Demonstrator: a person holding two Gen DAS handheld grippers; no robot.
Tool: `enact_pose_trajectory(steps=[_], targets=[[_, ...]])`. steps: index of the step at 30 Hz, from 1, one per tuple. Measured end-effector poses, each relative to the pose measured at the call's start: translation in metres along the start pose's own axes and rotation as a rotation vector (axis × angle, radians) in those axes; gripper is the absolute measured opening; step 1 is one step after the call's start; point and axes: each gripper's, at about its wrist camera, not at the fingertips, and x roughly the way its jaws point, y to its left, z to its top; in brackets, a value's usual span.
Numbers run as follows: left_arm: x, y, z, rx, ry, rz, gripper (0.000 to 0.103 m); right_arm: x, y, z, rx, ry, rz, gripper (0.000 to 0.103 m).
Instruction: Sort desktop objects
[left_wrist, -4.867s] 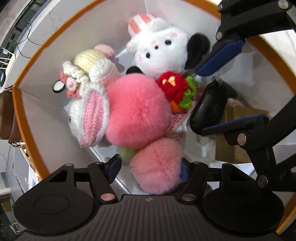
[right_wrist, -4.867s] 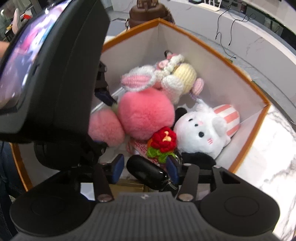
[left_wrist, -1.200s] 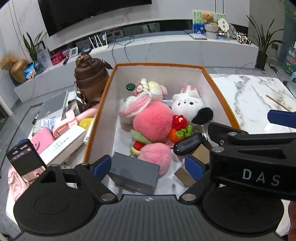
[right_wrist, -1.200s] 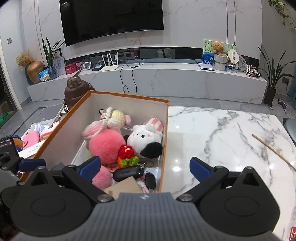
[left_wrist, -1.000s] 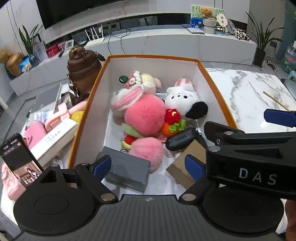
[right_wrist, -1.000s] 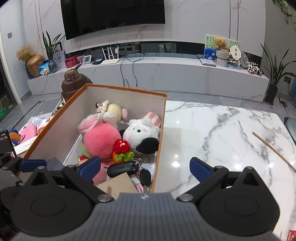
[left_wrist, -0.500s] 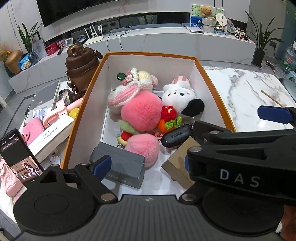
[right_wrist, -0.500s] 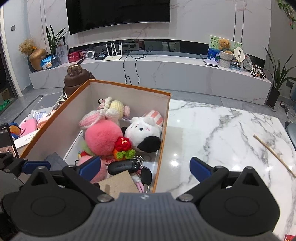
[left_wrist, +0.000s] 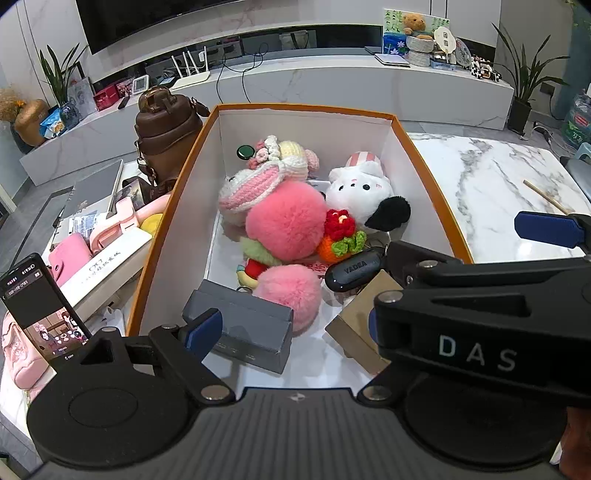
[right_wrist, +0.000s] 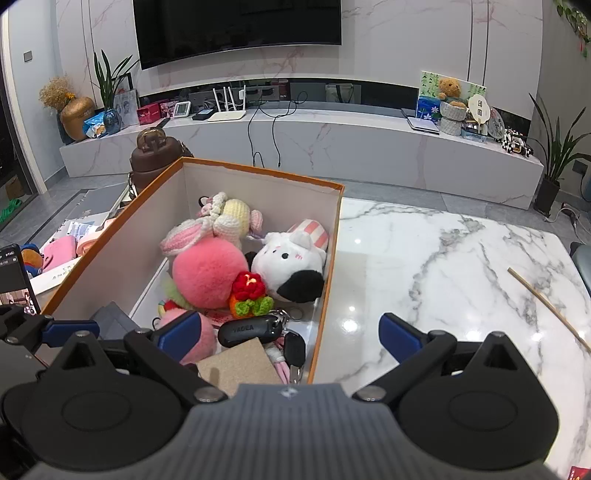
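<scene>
Both tools hang above the near end of the orange-rimmed box (left_wrist: 177, 206), and neither holds anything. The left gripper (left_wrist: 286, 328) is spread wide, the right gripper (right_wrist: 290, 338) wide too, its jaws straddling the box's right wall.

What is left to sort lies outside the box, in the left part of the left wrist view. The white carton (left_wrist: 110, 266) sits just beside the box's left wall, with a pink case (left_wrist: 70, 258) and a phone (left_wrist: 44, 306) standing up at the lower left. That heap is to the left of both tools, so the left gripper is the nearer one — my judgement, not a certainty. The carton's long axis runs from lower left to upper right of the frame, its far end pointing toward the box wall.

Inside the box, the grey box (left_wrist: 243, 325) lies just ahead of the left gripper, its long side across the frame.
</scene>
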Motion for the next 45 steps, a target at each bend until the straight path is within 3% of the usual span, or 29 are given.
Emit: enact_pose_trajectory(steps=[2,5,7,14,19,26,45], targets=[[-0.001,0.000,0.000,0.002,-0.007,0.011,0.102,0.001,0.000,0.000,0.000,0.001,-0.002,0.102],[-0.005,-0.006,-0.001,0.047,-0.056,0.115,0.102,-0.001,0.002,0.000,-0.022,-0.018,-0.027,0.102],[-0.005,-0.008,0.000,0.059,-0.070,0.141,0.102,-0.002,0.002,0.001,-0.034,-0.031,-0.044,0.102],[-0.004,0.001,0.003,0.013,-0.048,0.073,0.102,-0.002,-0.002,0.002,-0.008,-0.023,-0.027,0.102],[-0.009,-0.001,0.004,0.022,-0.068,0.086,0.102,-0.004,-0.004,0.003,-0.003,-0.039,-0.021,0.102],[-0.012,-0.012,0.004,0.094,-0.113,0.167,0.102,-0.006,-0.004,0.002,-0.014,-0.056,-0.024,0.102],[-0.013,-0.005,0.003,0.054,-0.104,0.124,0.102,-0.007,-0.004,0.002,-0.009,-0.054,-0.019,0.102]])
